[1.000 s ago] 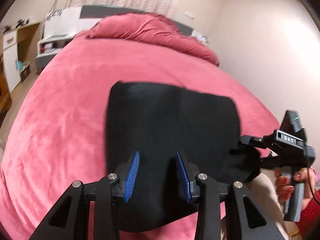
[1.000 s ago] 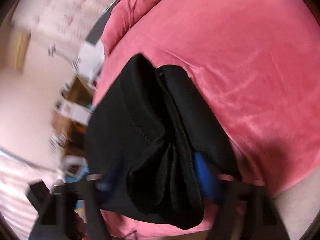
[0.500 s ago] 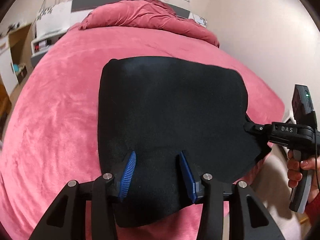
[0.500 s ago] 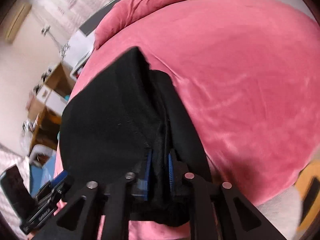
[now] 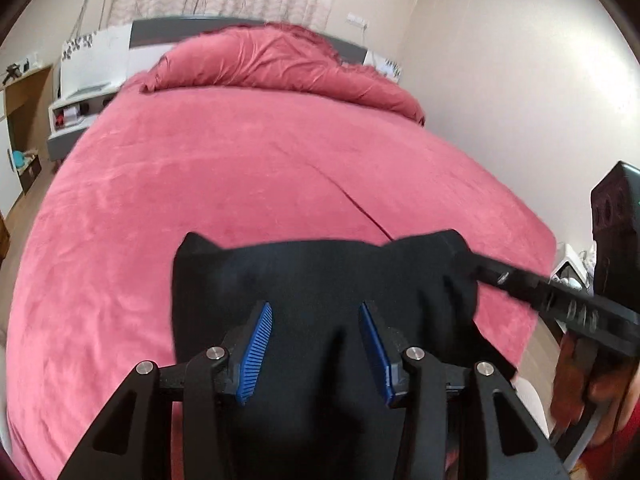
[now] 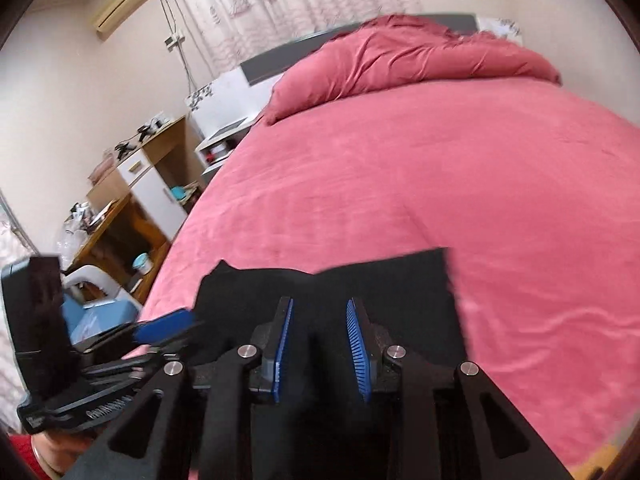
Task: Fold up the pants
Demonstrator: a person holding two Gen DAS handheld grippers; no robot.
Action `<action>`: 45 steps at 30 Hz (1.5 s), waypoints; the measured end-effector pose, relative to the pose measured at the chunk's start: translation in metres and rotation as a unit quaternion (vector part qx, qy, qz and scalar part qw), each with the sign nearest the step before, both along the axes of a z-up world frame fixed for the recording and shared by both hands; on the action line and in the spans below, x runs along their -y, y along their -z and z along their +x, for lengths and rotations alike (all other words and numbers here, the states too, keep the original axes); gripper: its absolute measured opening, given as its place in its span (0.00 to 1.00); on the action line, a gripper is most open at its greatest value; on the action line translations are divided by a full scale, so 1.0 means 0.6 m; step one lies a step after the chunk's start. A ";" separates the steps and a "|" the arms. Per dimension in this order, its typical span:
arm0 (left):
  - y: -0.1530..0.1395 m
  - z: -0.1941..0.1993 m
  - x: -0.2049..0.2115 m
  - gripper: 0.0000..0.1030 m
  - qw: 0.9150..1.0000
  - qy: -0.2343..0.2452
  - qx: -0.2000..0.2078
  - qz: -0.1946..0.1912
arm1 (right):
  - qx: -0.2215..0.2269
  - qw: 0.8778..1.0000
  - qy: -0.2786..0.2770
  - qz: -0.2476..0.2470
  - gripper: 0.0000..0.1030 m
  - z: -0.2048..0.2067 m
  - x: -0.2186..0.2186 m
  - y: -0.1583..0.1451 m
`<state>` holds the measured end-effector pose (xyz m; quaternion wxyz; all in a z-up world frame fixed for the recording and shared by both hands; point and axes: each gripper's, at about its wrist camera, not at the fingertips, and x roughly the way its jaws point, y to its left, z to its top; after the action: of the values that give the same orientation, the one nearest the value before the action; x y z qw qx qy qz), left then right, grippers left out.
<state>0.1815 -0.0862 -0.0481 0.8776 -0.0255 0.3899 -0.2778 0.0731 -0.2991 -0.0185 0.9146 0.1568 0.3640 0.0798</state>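
Note:
The black pants [image 5: 316,276] lie as a folded bundle at the near edge of the pink bed [image 5: 240,168]. They also show in the right wrist view [image 6: 340,280]. My left gripper [image 5: 316,312] is open, its blue pads [image 5: 260,332] over the near part of the pants. My right gripper [image 6: 320,308] is open over the same bundle, with black cloth between and below its pads [image 6: 356,336]. In the left wrist view the right gripper's fingers [image 5: 500,276] reach the bundle's right corner. In the right wrist view the left gripper's blue pad [image 6: 164,326] is at the bundle's left edge.
A pink duvet roll [image 5: 280,64] lies at the head of the bed against the grey headboard [image 6: 280,56]. A white nightstand [image 5: 76,104] and wooden shelves [image 6: 132,200] stand to the left. A wall [image 5: 520,80] runs along the right side.
The pants went from a wide spread panel to a shorter bundle at the near bed edge. My right gripper, shut on the cloth half a second ago, now stands open.

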 end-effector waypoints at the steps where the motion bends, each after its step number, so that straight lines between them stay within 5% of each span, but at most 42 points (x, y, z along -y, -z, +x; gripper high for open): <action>1: 0.007 0.019 0.007 0.45 1.000 0.002 -0.012 -0.003 | -0.003 1.000 -0.003 0.003 0.28 0.006 -0.003 0.003; 7: 0.053 0.075 0.008 0.41 0.998 -0.025 -0.053 0.013 | -0.053 0.997 0.005 -0.057 0.21 0.051 -0.012 0.064; 9: 0.069 0.079 0.008 0.33 0.998 -0.019 -0.054 0.023 | -0.065 0.993 0.039 -0.085 0.00 0.055 0.013 0.088; 13: 0.095 0.082 0.003 0.24 0.998 -0.027 -0.058 0.023 | -0.066 0.996 0.059 -0.024 0.00 0.046 0.062 0.117; 18: 0.092 0.073 0.011 0.24 0.998 -0.029 -0.043 0.036 | -0.043 0.994 0.059 -0.082 0.00 0.040 0.032 0.112; 21: 0.085 0.074 0.005 0.24 0.998 -0.032 -0.041 0.034 | -0.038 0.995 0.062 -0.067 0.00 0.038 0.036 0.109; 23: 0.076 0.058 -0.002 0.26 0.998 -0.043 -0.036 0.035 | -0.033 0.996 0.071 -0.051 0.02 0.030 0.034 0.101; 27: 0.061 0.017 -0.018 0.31 0.996 -0.062 -0.018 0.056 | -0.016 0.995 0.057 -0.084 0.23 -0.014 0.009 0.078; 31: 0.057 -0.012 -0.032 0.35 0.995 -0.071 -0.010 0.074 | -0.016 0.992 0.039 -0.121 0.24 -0.054 -0.012 0.071; 35: 0.056 -0.035 -0.043 0.50 0.993 -0.076 -0.006 0.092 | -0.040 0.994 0.033 -0.091 0.27 -0.084 -0.008 0.082; 45: 0.081 -0.066 -0.075 0.58 0.993 -0.085 -0.039 0.072 | -0.069 0.994 0.055 -0.069 0.27 -0.142 0.020 0.100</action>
<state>0.1420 -0.0412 -0.0968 0.8818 -0.0055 0.4390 -0.1724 -0.0124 -0.3109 -0.0786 0.8991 0.1186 0.4214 -0.0069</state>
